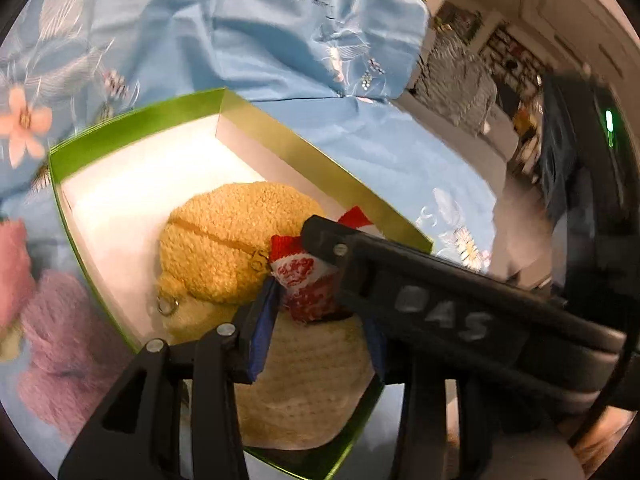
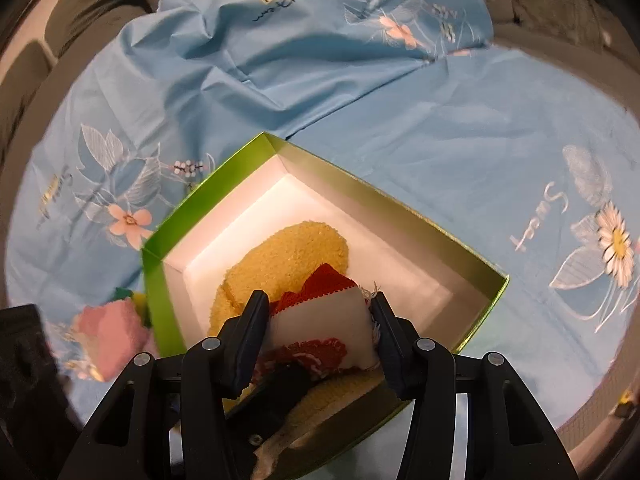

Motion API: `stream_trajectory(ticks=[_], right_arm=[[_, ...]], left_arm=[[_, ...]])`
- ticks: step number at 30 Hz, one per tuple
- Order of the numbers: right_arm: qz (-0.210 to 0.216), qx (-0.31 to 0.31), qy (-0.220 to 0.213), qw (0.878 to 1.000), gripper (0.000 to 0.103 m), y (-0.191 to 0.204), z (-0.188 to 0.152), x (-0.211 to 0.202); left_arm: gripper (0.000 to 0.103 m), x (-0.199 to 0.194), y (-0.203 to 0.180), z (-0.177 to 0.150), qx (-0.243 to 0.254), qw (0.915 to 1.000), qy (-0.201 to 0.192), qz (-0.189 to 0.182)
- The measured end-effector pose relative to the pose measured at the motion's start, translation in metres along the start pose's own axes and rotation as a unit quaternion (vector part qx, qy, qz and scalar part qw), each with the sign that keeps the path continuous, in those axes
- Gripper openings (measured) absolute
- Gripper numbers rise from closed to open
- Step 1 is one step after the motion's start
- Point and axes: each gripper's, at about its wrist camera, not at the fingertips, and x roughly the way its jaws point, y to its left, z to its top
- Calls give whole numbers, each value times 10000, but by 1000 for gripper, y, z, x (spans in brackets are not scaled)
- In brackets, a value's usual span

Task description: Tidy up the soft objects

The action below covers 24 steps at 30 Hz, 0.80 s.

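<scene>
Both grippers hold one red and white cloth (image 2: 320, 320) over a green box (image 2: 208, 200) that sits on a blue flowered sheet (image 2: 440, 128). The right gripper (image 2: 318, 332) clamps its white fold; the left gripper (image 1: 316, 300) pinches its patterned end. A tan fuzzy pouch (image 1: 232, 240) lies inside the box, and pink fluffy items (image 1: 52, 320) lie beside the box's left edge.

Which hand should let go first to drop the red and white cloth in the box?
Probably left. The left gripper pinches only the cloth's end, while the right gripper holds its wide middle above the green box, so it can steady the drop.
</scene>
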Motion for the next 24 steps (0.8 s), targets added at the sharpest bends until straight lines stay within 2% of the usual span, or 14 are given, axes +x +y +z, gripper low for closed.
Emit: stream_trajectory(ticks=[2,6,9,14,18,20,21,22,24], right_arm=[[-119,-82,-20,9999,54,3,1,2],[-104,43,-8,9999,54,0,2,5],[-318,25,-15,9995,56,4,2,5],[-265,117,-124,9995,74,8,3,0],[-413,-165,-360,9984,81,23,2,-7],[-429,-195,-433,9980,84,28,1,-11],[-415,-210,-473,9978,86,30,1,-12],[-382,-239,-528,9976,87,33,0,-15],[-347,-408,-632,9966,88,41,-2,-20]], left_arm=[[39,2,-1,1,73,9999,42,56],[38,3,11,5,-188,9996,45,-203],[38,4,8,1,-18,9998,-39,-206],[39,-14,9,1,1,9993,-276,-271],[39,-32,17,-6,-212,9984,-495,-186],[44,-45,19,-9,-273,9979,-554,-206],[52,-55,20,-13,-283,9976,-614,-180],[60,-64,22,-16,-290,9971,-700,-106],[65,-82,26,-25,-312,9956,-865,177]])
